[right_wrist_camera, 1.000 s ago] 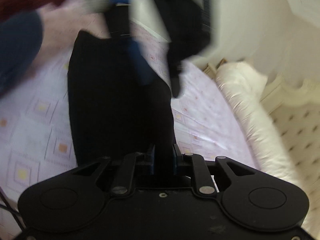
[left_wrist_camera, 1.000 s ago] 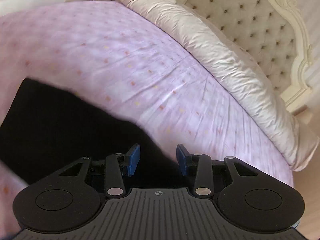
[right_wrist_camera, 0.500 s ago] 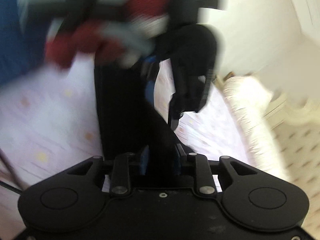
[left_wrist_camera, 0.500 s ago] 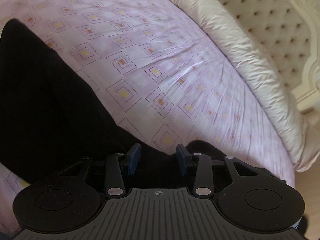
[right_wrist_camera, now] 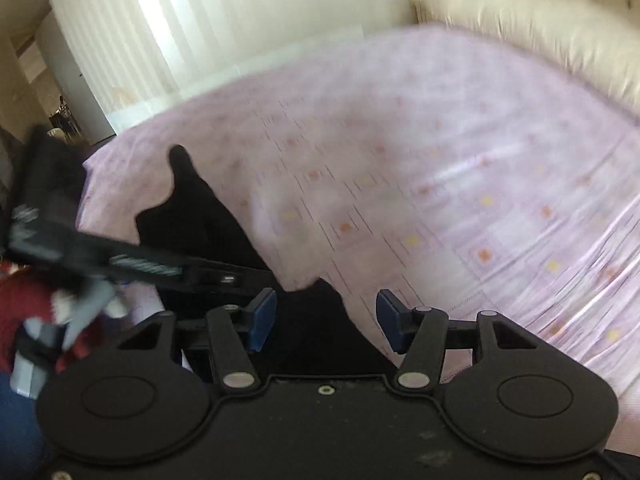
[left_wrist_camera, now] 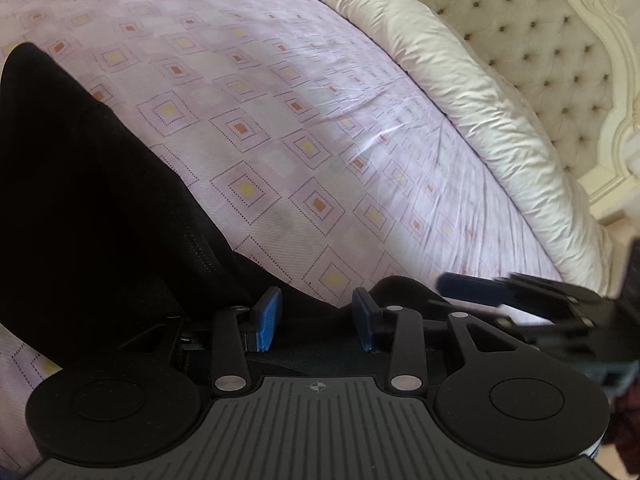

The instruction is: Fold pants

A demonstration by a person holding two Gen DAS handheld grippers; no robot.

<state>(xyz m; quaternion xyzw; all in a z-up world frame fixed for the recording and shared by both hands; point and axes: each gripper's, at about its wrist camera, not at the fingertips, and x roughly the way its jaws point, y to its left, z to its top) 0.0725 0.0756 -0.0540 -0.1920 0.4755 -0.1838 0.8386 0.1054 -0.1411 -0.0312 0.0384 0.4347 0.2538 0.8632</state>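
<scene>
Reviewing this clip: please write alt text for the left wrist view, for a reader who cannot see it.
The open left gripper hovers over black pants spread on a pink patterned bedsheet. The right gripper reaches in from the right edge, blurred. A cream duvet and a tufted headboard lie beyond.

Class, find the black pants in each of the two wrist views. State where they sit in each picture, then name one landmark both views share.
Left wrist view: the black pants fill the left side and run down to the left gripper.
Right wrist view: the pants lie left of centre, narrowing upward from the right gripper.
Shared landmark: the pink patterned bedsheet under the pants.
</scene>
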